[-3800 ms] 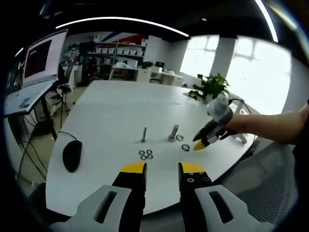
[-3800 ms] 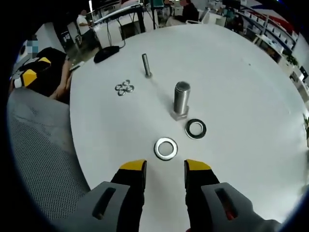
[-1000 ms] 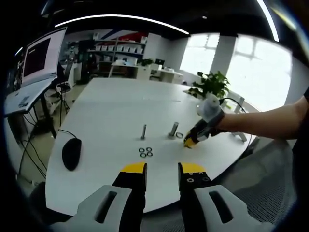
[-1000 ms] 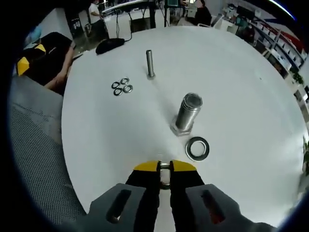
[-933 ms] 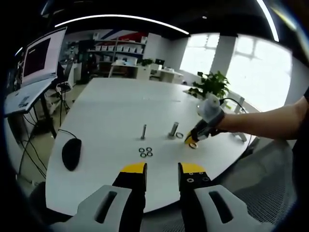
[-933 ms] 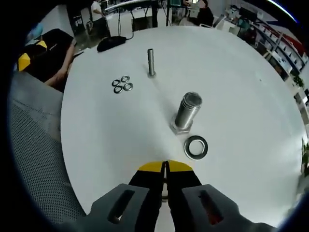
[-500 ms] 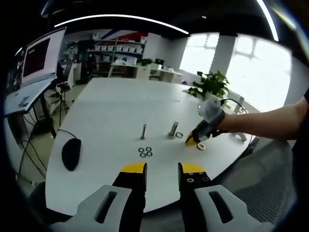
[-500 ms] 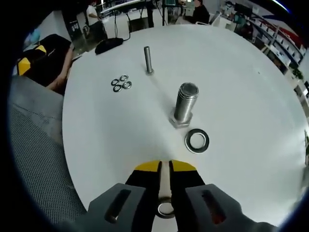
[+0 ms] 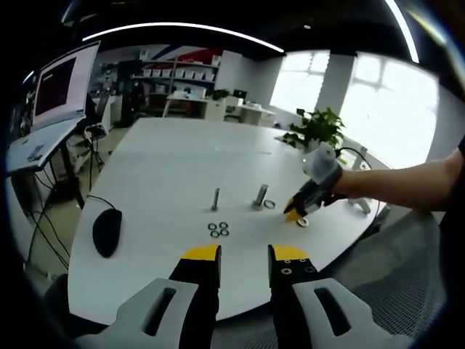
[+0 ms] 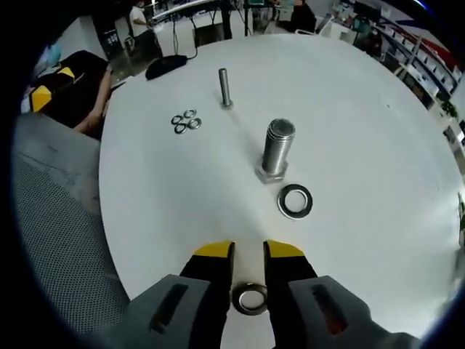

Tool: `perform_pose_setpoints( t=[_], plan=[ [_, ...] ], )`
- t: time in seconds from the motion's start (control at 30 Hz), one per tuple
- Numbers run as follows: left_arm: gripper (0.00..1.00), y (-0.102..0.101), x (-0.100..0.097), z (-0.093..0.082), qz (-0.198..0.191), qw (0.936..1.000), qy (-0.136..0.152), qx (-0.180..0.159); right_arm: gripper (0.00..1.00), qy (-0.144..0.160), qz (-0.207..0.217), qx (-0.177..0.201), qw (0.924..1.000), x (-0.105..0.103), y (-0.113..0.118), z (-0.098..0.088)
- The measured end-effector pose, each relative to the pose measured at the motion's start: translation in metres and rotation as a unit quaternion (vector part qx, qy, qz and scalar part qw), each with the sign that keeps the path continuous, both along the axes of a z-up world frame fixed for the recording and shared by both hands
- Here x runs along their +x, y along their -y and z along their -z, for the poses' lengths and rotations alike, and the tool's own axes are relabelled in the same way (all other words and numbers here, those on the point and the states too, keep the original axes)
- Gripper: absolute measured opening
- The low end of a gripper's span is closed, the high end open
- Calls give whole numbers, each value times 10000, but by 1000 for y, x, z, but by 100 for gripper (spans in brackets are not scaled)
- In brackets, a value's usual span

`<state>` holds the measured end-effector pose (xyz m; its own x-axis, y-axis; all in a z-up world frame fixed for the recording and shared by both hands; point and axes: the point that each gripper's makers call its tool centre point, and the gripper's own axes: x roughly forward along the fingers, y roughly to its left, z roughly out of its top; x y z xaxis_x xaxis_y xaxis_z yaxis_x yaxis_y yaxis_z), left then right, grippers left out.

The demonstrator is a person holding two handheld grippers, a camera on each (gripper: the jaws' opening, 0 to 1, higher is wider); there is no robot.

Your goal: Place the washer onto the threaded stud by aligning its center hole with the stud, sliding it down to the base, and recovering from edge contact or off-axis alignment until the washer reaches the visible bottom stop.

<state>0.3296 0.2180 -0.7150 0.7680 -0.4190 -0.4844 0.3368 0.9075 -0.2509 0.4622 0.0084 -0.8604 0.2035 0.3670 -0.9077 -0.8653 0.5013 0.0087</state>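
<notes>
white counter [image 10: 378,131] has wide bare surface on all sides of the parts, its curved near edge running just beside the right tool [image 10: 248,256]; a mouse [image 9: 108,233] lies near the left edge. right tool's jaws are spread a little, with the washer [image 10: 250,298] lying flat in the gap between them, contact with either jaw unclear; the thick threaded stud [image 10: 276,149] stands upright farther on, a second washer [image 10: 294,201] flat just beside its base. left tool [image 9: 244,254] hangs spread apart over the near counter, holding nothing; thin stud [image 10: 224,88] and four small washers [image 10: 186,121] sit far left.
</notes>
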Motion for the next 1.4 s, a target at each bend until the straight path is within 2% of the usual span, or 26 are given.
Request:
perform_pose_setpoints(
  t=[0.43,1.0,1.17,1.23,1.4],
  plan=[
    [24,1,0,0,19,10000,10,-4,30,-152,1,-98,9998,-12,18,1],
    [24,2,0,0,32,10000,4,-3,32,-219,195,-200,9994,-21,42,6],
    [24,1,-1,0,30,10000,-2,1,31,-189,204,-185,9994,-19,42,6],
    [24,1,-1,0,29,10000,-3,2,31,-113,85,-262,9996,-20,43,7],
    [24,1,0,0,19,10000,-6,-1,31,-176,131,-236,9995,-21,45,7]
  ],
)
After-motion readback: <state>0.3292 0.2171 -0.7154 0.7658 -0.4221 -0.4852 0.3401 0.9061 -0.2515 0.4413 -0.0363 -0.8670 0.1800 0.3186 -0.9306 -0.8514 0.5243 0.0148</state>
